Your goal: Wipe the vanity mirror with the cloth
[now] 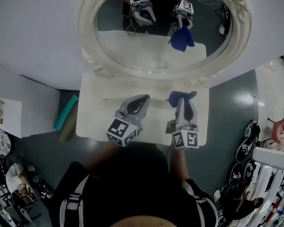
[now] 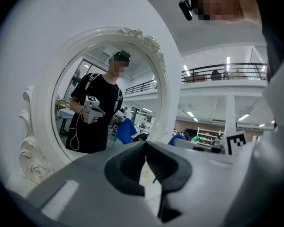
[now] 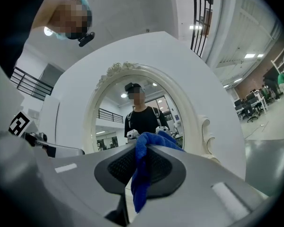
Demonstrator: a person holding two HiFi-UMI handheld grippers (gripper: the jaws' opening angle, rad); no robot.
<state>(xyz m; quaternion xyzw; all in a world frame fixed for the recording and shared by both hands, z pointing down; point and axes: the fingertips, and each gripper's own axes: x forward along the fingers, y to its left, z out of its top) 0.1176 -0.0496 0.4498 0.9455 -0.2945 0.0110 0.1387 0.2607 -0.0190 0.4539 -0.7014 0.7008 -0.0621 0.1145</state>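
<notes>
two tongs face the vanity mirror (image 1: pixel 154 51), cloth (image 1: pixel 181 95) in the right one

the blue cloth is bunched and pinched between the jaws of the right tongs (image 1: pixel 182 102). in the right gripper view a fold stands up past the tips and a tail hangs below them. it is held above the white worktop (image 1: pixel 97 119), short of the glass and not touching it. the oval mirror stands upright at the far edge of the worktop in an ornate cream frame (image 1: pixel 87 37), with a pale wall (image 1: pixel 33 27) behind it. its glass reflects both tongs, the cloth and the person in a black t-shirt. the left tongs (image 1: pixel 142 100) hang just beside the right ones, jaws brought together with nothing between them, only a thin sliver of light showing below the tips.
</notes>
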